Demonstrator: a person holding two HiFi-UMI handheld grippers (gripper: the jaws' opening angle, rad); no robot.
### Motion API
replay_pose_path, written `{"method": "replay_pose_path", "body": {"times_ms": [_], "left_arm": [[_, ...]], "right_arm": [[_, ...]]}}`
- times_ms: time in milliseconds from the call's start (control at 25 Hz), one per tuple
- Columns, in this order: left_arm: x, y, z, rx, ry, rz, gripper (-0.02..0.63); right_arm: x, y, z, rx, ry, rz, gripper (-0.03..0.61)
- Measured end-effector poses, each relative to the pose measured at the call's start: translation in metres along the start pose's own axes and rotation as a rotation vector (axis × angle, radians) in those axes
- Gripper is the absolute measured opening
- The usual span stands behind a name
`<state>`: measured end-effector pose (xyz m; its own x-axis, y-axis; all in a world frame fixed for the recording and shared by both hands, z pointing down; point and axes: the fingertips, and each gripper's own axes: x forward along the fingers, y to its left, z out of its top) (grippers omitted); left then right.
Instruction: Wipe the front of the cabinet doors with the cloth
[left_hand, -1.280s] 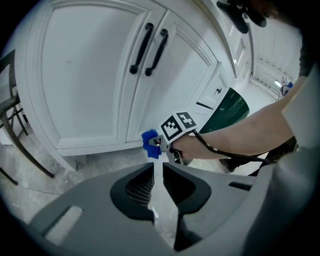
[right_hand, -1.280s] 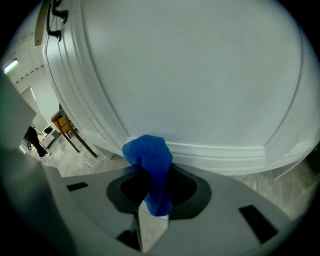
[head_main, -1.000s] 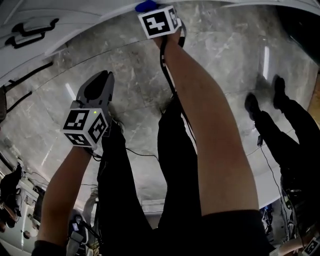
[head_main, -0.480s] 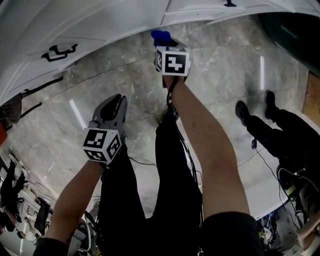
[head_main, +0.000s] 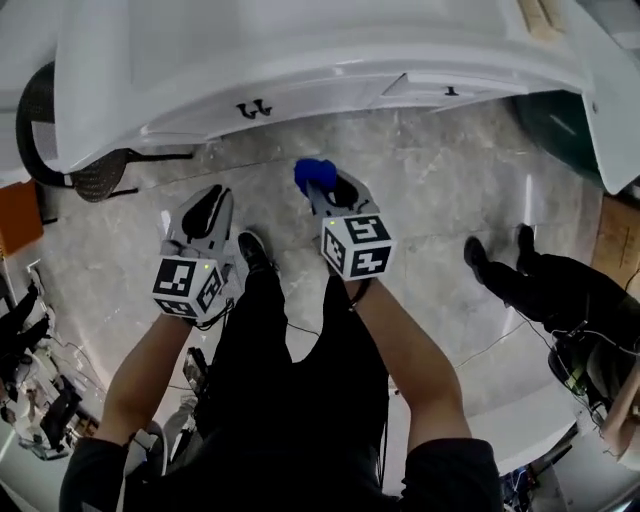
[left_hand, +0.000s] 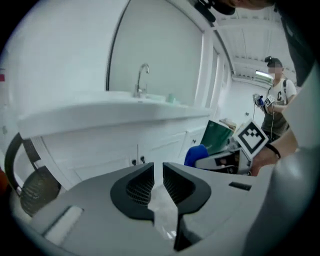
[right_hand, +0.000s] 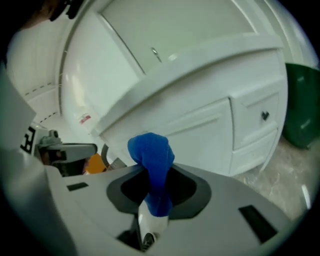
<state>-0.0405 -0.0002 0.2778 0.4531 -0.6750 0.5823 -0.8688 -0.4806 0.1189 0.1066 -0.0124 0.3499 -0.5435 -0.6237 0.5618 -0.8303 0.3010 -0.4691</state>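
Right tongs (head_main: 326, 186) holding the cloth (head_main: 313, 172) have pulled back from the cabinet (head_main: 330, 85).

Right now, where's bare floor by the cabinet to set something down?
Bare marble floor lies between the cabinet base, the green bin and the right tongs holding the blue cloth. Crowded: a bystander's legs at right, gear at lower left.

Glossy grey marbled floor (head_main: 440, 190), streaked with reflected light. Long white desk (head_main: 300, 50) across the far side, curved tap (left_hand: 142, 79) on top. Dark green bin (head_main: 560, 125) at its right end, black mesh chair (head_main: 95, 178) at its left.
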Motion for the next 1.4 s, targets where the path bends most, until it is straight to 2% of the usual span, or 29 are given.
{"method": "replay_pose_path", "body": {"times_ms": [160,320,520,640,760,880,1120,1400], "left_arm": [[-0.076,0.010,0.092,0.020,-0.177,0.034,0.057],[-0.141,-0.007,0.160,0.084,-0.310,0.053,0.057],[-0.238,-0.028,0.253,0.130,-0.489,0.061,0.057],[-0.290,-0.044,0.294,0.136,-0.607,0.058,0.057],[-0.326,-0.062,0.313,0.128,-0.672,0.032,0.057],[-0.342,-0.073,0.325,0.099,-0.707,0.001,0.057],[-0.350,-0.074,0.319,0.056,-0.697,-0.025,0.057],[-0.354,-0.071,0.315,0.052,-0.694,-0.022,0.057]], "right_arm": [[-0.053,0.112,0.074,-0.156,-0.112,0.110,0.086],[-0.116,0.198,0.146,-0.322,-0.209,0.181,0.084],[-0.203,0.286,0.224,-0.426,-0.388,0.221,0.086],[-0.251,0.331,0.249,-0.459,-0.484,0.264,0.086],[-0.288,0.367,0.263,-0.482,-0.558,0.297,0.086],[-0.307,0.383,0.276,-0.501,-0.598,0.290,0.086],[-0.311,0.379,0.284,-0.499,-0.634,0.230,0.086],[-0.307,0.374,0.281,-0.463,-0.622,0.220,0.086]]}}
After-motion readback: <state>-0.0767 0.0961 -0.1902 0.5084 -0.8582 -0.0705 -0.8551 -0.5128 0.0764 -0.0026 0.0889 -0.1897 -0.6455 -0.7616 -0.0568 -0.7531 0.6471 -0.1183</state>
